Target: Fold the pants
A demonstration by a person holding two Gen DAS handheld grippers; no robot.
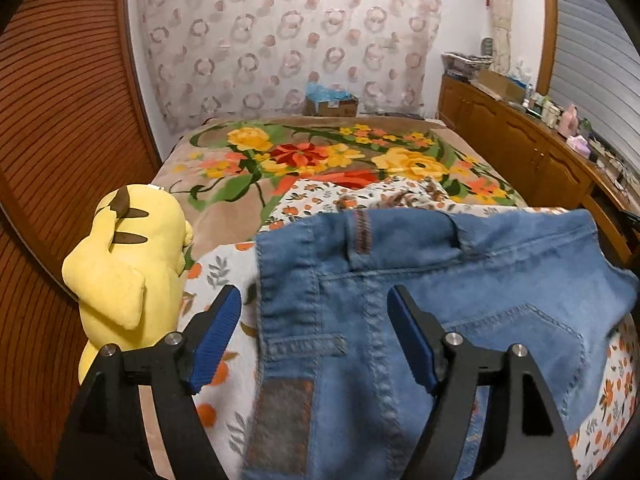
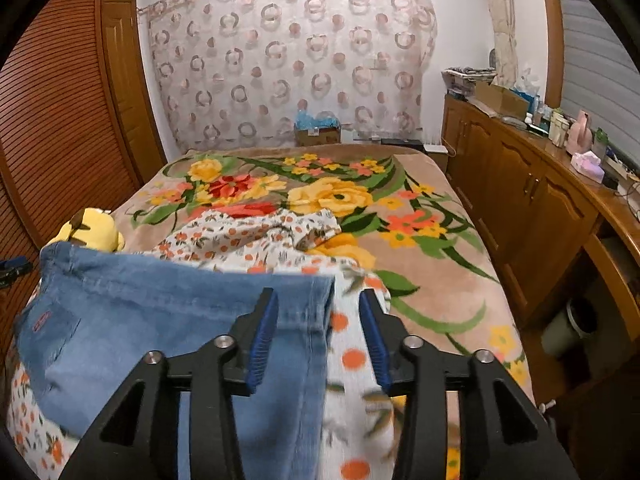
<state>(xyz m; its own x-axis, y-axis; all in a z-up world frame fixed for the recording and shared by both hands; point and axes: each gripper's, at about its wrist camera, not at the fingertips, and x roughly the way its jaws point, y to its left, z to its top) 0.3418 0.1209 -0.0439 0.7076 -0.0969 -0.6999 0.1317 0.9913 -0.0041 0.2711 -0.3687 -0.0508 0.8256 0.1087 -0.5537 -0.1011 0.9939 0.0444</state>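
Note:
Blue denim pants [image 1: 460, 264] lie on a white cloth with orange flowers [image 1: 228, 276] at the near end of the bed. In the left wrist view the waistband, a belt loop and a back pocket show. My left gripper [image 1: 313, 292] stands open just above the pants' left edge, its blue pads [image 1: 216, 336] clear of the denim. In the right wrist view the pants [image 2: 140, 304] spread to the left. My right gripper [image 2: 317, 294] is open, with the pants' right edge lying loose between the blue pads [image 2: 374, 340].
A yellow plush toy [image 1: 128, 276] sits at the bed's left edge, close to the left gripper. The flowered blanket [image 2: 360, 200] covers the bed beyond. A wooden sideboard [image 2: 532, 200] with clutter runs along the right. Slatted wooden doors [image 1: 60, 120] stand at the left.

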